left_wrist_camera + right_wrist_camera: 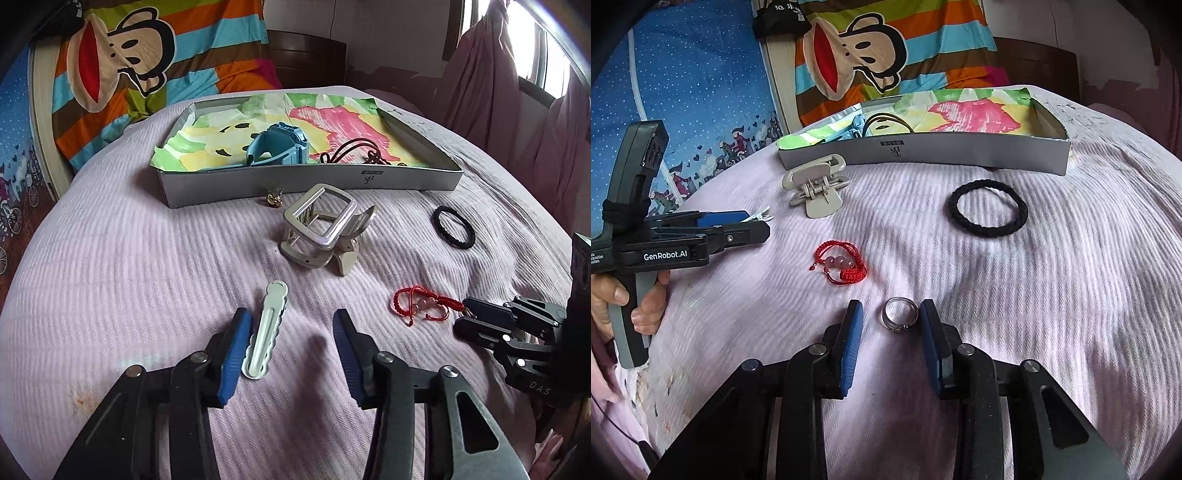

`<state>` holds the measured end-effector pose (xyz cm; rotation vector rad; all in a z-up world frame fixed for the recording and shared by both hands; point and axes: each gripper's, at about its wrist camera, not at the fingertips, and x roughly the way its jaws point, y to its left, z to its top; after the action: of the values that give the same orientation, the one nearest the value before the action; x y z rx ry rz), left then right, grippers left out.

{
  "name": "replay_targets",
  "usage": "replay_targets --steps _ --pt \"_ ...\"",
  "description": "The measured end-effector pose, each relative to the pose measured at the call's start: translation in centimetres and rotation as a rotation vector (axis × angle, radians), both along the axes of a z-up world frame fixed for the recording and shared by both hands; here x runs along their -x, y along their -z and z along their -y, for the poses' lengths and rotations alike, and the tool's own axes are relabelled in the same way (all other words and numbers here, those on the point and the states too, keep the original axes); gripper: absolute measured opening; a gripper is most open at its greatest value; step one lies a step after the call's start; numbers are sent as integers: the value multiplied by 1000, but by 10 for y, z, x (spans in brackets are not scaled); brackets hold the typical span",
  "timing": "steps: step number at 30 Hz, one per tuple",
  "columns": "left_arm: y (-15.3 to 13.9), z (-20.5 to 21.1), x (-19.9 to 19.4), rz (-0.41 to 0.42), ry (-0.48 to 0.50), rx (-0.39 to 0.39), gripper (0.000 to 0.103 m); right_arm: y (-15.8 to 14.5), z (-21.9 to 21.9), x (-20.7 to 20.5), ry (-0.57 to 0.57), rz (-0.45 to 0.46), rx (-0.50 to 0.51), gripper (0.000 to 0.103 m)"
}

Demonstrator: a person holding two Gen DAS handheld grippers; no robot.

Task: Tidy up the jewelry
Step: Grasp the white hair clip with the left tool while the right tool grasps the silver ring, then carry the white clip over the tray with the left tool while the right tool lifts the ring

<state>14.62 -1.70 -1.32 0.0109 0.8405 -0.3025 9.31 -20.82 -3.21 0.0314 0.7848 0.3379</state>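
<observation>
My left gripper is open just above the pink bedspread, with a pale flat hair clip lying between its fingers, against the left one. My right gripper is open around a silver ring on the cloth. A red cord bracelet with pink beads lies between the two grippers; it also shows in the left wrist view. A grey claw clip, a black hair tie and a small gold piece lie loose. The grey box holds a blue watch and dark cords.
The box is lined with bright paper and stands at the far side of the bedspread. A striped monkey-print pillow lies behind it. Pink curtains hang at the right. The right gripper shows in the left wrist view.
</observation>
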Motion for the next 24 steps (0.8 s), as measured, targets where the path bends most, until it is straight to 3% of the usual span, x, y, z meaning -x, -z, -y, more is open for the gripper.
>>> replay_targets --steps 3,7,24 --pt "2 2 -1 -19 13 7 25 2 -2 -3 -6 -5 -7 23" --pt "5 5 0 -36 20 4 16 2 -2 -2 -9 -6 -14 22" --pt "7 22 12 -18 36 -20 12 4 -9 -3 -21 -19 -16 18"
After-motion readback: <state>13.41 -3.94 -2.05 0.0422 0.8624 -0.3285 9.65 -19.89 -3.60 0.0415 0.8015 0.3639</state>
